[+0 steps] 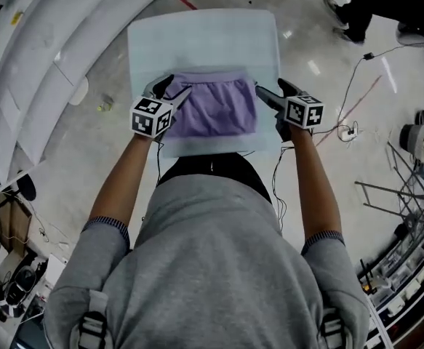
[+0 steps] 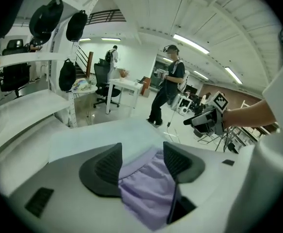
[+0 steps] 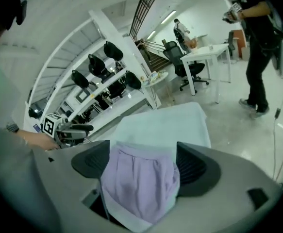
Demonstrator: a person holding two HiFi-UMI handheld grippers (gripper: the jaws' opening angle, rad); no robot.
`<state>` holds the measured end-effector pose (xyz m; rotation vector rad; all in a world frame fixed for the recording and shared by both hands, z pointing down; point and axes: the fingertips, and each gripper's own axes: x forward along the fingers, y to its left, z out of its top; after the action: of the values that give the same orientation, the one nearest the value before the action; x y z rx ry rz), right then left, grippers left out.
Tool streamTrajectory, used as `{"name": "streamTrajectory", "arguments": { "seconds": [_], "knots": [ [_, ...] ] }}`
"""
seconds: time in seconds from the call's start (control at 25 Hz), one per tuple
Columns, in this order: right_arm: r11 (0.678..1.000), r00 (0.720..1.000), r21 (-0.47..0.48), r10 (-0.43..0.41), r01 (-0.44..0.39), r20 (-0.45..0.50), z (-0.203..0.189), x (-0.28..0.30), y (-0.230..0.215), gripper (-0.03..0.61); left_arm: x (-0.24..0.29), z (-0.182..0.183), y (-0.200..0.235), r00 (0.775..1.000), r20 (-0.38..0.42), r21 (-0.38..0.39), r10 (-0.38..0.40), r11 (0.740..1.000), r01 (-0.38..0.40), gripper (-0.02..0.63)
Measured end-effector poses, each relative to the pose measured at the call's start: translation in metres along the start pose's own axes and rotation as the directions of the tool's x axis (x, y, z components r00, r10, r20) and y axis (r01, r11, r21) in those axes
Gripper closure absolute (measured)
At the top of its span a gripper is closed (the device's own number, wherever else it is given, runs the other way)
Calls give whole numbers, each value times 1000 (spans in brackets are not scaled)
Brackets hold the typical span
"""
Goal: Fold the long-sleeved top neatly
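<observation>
Left tongs (image 2: 143,161): jaws are standing wide apart, pinching nothing, and are hanging at the left edge of the long-sleeved top (image 1: 215,107).
Right tongs (image 3: 142,164): jaws are likewise gaping wide, holding nothing, at the top's right edge.
Long-sleeved top: lilac, folded into a compact rectangle, is lying flat between both tongs on the near half of the white surface (image 1: 197,42).
A person (image 2: 166,89) is standing beyond.
</observation>
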<state>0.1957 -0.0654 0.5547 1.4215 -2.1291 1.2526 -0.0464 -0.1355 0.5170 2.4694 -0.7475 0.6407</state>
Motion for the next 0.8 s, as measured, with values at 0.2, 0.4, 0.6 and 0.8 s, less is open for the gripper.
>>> {"name": "streamTrajectory", "arguments": {
  "seconds": [0.2, 0.4, 0.6, 0.8],
  "knots": [
    [1000, 996, 4, -25, 25, 89, -6, -35, 24, 133, -6, 20, -51, 997, 74, 19, -19, 1000, 17, 318],
    [992, 987, 91, -96, 85, 129, -27, -41, 17, 135, 6, 18, -88, 997, 78, 56, -30, 998, 26, 316],
    [986, 991, 128, -118, 109, 67, -62, -13, 3, 143, 33, 3, -107, 998, 25, 77, -51, 996, 49, 316],
    [982, 991, 141, -131, 129, 5, -80, 19, -9, 156, 58, -6, -109, 999, -11, 50, -41, 998, 41, 316]
  ]
}}
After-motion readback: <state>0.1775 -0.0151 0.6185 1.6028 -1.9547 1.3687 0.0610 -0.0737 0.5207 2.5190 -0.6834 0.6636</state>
